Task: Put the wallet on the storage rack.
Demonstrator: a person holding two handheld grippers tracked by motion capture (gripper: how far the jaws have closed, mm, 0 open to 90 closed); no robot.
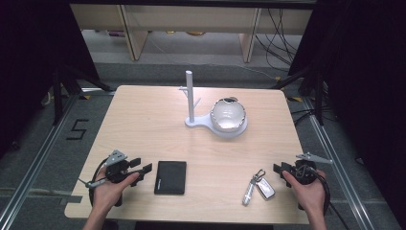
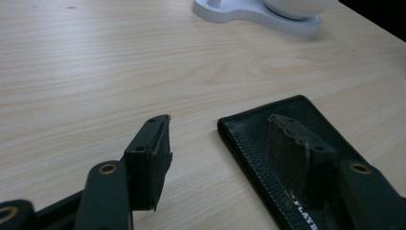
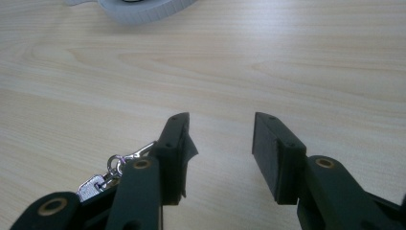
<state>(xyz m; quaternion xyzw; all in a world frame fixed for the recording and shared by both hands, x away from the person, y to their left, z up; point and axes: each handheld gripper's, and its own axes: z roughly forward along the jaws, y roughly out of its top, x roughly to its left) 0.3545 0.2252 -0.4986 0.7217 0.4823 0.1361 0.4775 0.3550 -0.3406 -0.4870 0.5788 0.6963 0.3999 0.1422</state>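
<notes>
Lying just at 3 o'clock of the spread, empty fingers of the left gripper (image 1: 145, 168), the flat black leather wallet (image 1: 171, 177) is set lengthwise toward 12 on the bench (image 1: 143, 120); the right gripper (image 1: 278, 170), likewise spread, is farther off, beside the silver keys (image 1: 257, 186).

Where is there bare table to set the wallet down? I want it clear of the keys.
Free: the wide strip between the black wallet and the keys, and the left half of the table beside the white stand. Crowded: the far middle, around the stand and its bowl.
</notes>
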